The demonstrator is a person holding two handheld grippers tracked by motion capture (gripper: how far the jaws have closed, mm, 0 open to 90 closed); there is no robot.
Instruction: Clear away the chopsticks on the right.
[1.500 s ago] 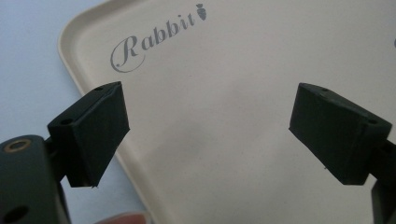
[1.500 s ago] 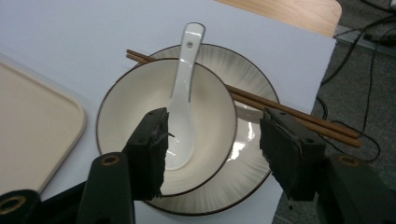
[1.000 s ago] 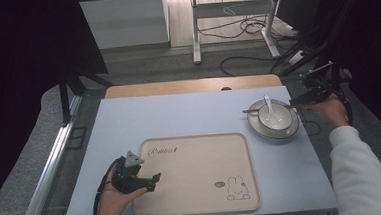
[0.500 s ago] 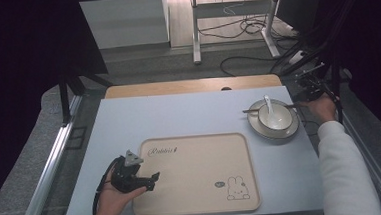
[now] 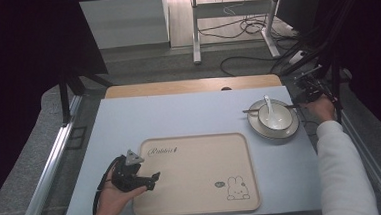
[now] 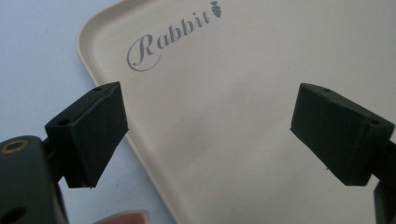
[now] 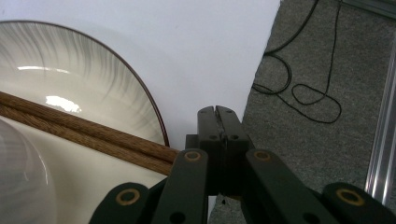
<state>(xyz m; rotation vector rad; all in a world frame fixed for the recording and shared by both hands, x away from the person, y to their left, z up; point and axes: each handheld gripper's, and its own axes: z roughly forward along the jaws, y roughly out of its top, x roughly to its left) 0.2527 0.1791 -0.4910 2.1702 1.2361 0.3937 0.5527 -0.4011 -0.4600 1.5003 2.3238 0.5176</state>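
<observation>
A beige tray (image 5: 198, 187) printed with "Rabbit" and a bunny lies at the table's near middle. My left gripper (image 5: 152, 181) rests at the tray's left edge, and its jaws stand wide open over the bare tray (image 6: 224, 93) with nothing between them. At the right sits a pale plate (image 5: 291, 127) that carries a white bowl (image 5: 275, 118) with a white spoon (image 5: 268, 104). Wooden chopsticks (image 5: 255, 110) lie across the plate. My right gripper (image 5: 304, 96) hovers at the plate's right rim. In the right gripper view the pads of the right gripper (image 7: 217, 114) meet, and the chopsticks (image 7: 93, 137) run under its left link.
The light blue table (image 5: 189, 115) ends just right of the plate, with grey floor and loose cables (image 7: 299, 93) beyond. A wooden board (image 5: 192, 86) lies along the far edge. A metal rail (image 5: 52, 166) runs down the left side.
My right hand has come down and a little left to the plate's right rim. The left gripper has stayed at the tray's edge.
</observation>
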